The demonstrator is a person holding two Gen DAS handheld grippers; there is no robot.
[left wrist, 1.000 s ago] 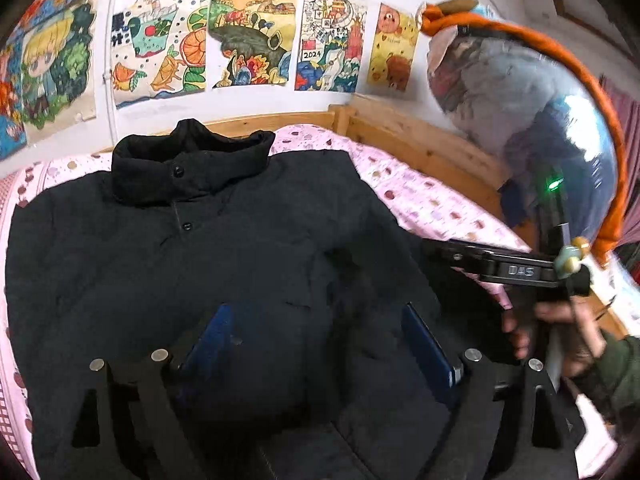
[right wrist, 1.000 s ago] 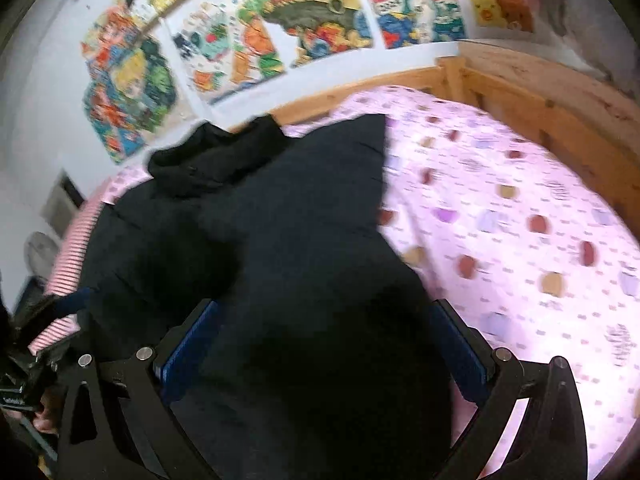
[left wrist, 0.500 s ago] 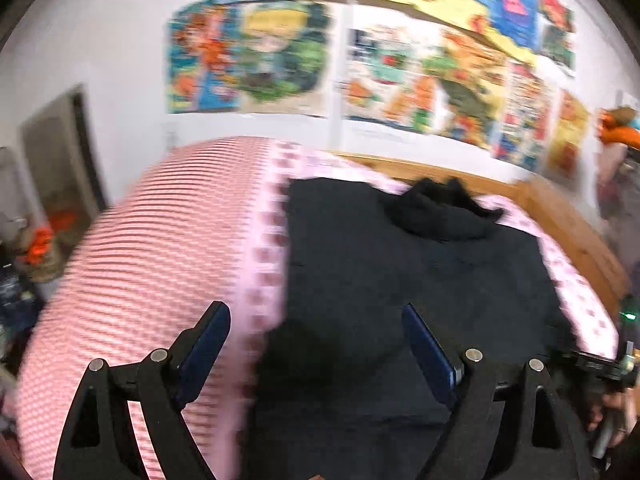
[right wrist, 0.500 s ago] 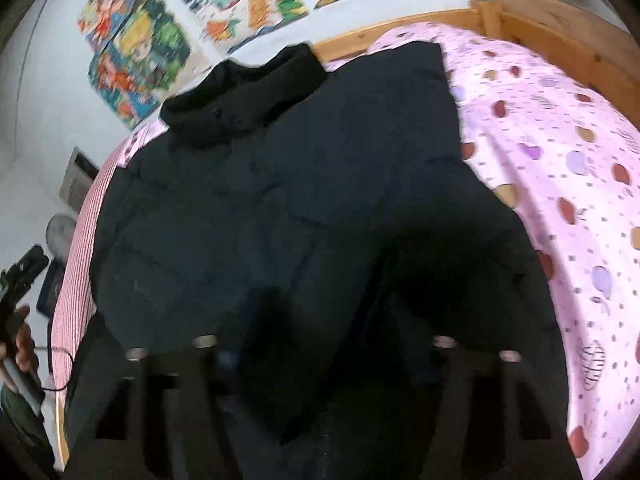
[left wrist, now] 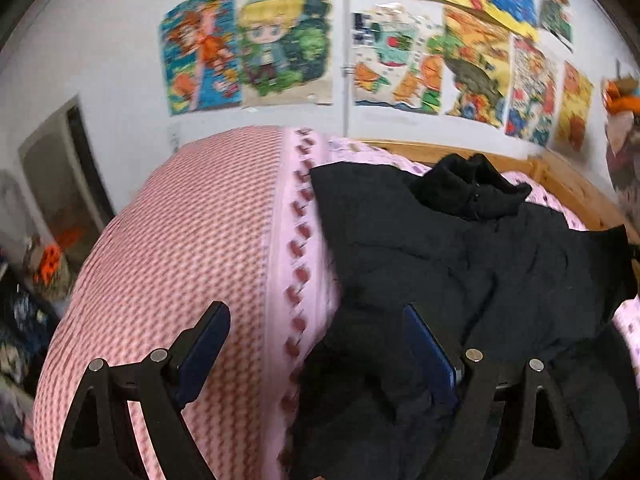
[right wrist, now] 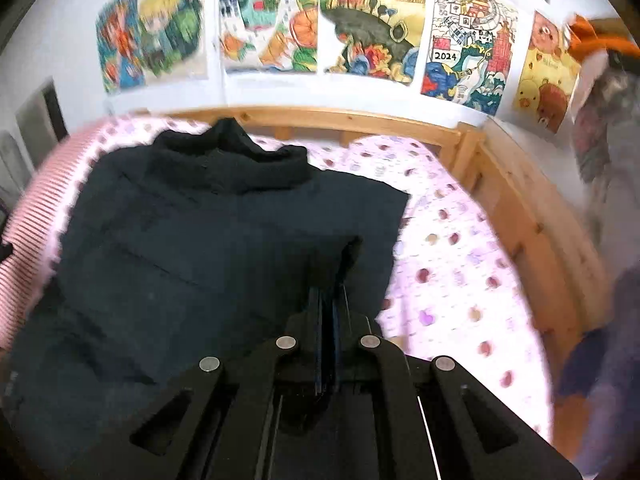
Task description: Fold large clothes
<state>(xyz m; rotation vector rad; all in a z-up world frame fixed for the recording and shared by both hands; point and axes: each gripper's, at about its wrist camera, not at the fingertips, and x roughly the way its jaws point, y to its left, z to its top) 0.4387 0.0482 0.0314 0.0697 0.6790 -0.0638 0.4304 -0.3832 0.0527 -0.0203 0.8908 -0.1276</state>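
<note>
Black and padded, the jacket [right wrist: 192, 248] lay flat on the pink bedsheet [right wrist: 452, 248], long axis running toward the wooden headboard [right wrist: 340, 118], collar nearest it. Folding had barely begun: the right gripper [right wrist: 330, 304] was clamped on its right-side fabric; the left gripper [left wrist: 316, 344] gaped empty at the opposite edge.

We look from two wrist cameras, each tilted down along its own fingers, close above a bed [left wrist: 224, 264]. The left view faces the bed's left side and the poster wall [left wrist: 120, 60]. The right view faces the headboard [right wrist: 360, 118]. Both share the black jacket [right wrist: 192, 248] and the posters [right wrist: 368, 20].
</note>
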